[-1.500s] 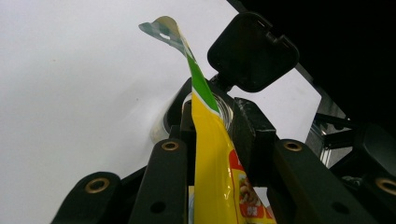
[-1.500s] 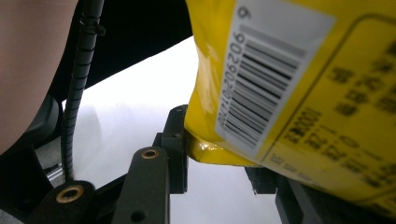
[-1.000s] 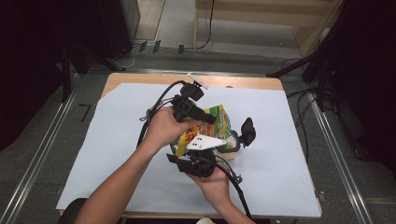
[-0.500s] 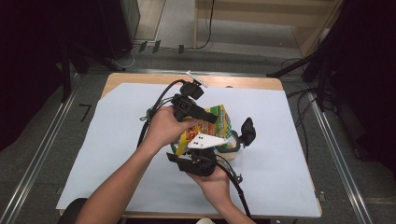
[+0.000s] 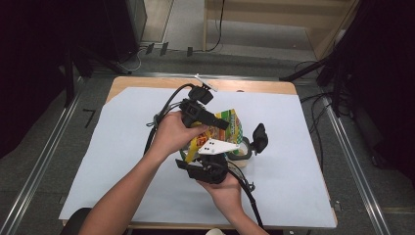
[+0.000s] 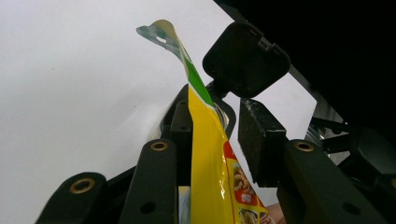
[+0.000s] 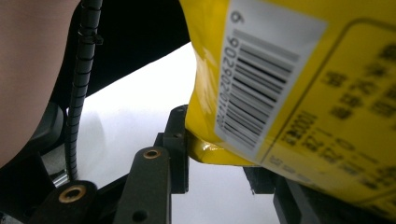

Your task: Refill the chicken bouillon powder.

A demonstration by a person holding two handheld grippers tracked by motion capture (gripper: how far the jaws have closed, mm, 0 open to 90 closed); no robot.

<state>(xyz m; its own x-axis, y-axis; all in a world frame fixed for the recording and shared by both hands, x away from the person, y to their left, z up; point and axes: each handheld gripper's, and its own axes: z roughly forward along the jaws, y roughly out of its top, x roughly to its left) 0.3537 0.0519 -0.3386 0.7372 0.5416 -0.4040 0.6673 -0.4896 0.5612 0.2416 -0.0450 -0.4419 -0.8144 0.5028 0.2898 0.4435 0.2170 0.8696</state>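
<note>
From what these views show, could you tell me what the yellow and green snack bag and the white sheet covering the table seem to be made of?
The yellow and green snack bag looks like thin, glossy plastic film: it shines, creases, and ends in a flat sealed edge with a hang hole. A printed barcode label sits on its back. The white sheet covering the table looks like matte paper or thin board, flat and without glare; which one cannot be told.

The person's left hand (image 5: 171, 133) comes in from the lower left of the high view, with the forearm stretched diagonally over the table. It holds the black two-jaw left gripper (image 5: 222, 123), which points to the right. In the left gripper view its jaws stand a little apart, one pad touching the thing between them and the other with a gap. The right hand (image 5: 224, 192) enters from the bottom and holds the black right gripper (image 5: 210, 152) pointing away from the person, just below the left one. Its jaws stand apart too.
</note>
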